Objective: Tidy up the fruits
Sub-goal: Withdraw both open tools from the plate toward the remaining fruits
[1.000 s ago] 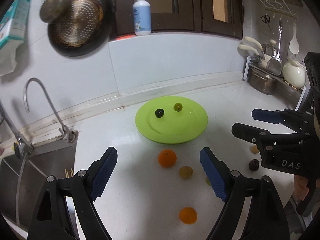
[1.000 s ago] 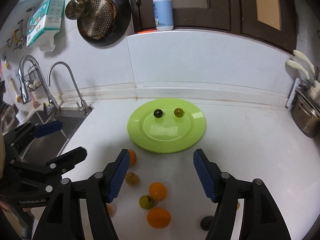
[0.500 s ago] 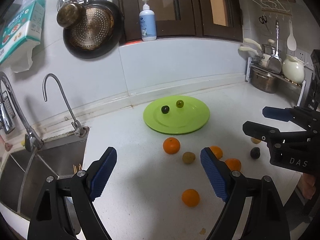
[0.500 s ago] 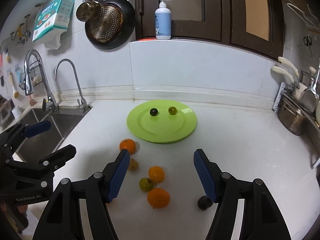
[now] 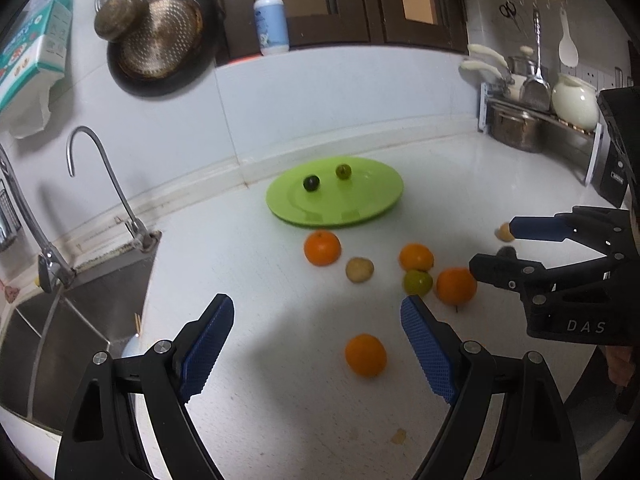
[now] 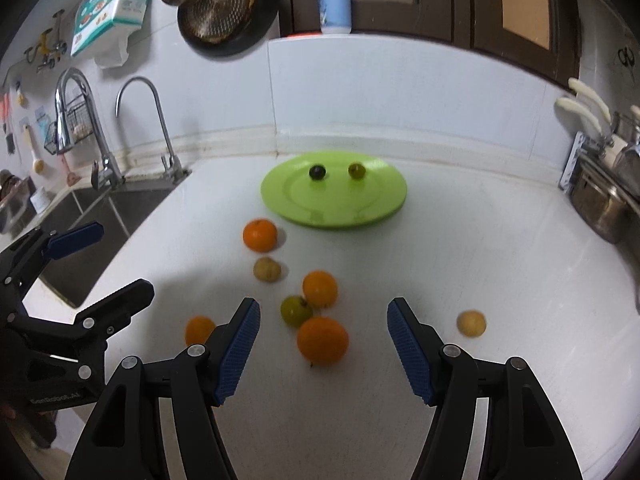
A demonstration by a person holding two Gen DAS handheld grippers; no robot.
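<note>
A lime green plate (image 5: 372, 208) (image 6: 376, 212) lies on the white counter near the back wall, with a dark plum (image 5: 311, 183) (image 6: 317, 172) and a green fruit (image 5: 343, 171) (image 6: 356, 170) on it. Several oranges and small fruits lie loose in front of it: an orange (image 5: 365, 355) (image 6: 199, 329), a larger orange (image 6: 322, 339) (image 5: 456, 285), a green fruit (image 6: 296, 310), a tan fruit (image 6: 471, 323). My left gripper (image 5: 318, 344) is open and empty above the counter. My right gripper (image 6: 323, 344) is open and empty, and also shows in the left wrist view (image 5: 496, 246).
A steel sink (image 5: 48, 340) with a tap (image 5: 100, 168) lies to the left. A pot and utensil rack (image 5: 520, 120) stand at the right back. A pan (image 5: 160, 40) hangs on the wall, with a soap bottle (image 5: 272, 20) on the ledge.
Both grippers have drawn back from the plate and risen, so more loose fruit shows on the counter. Both stayed open and empty.
</note>
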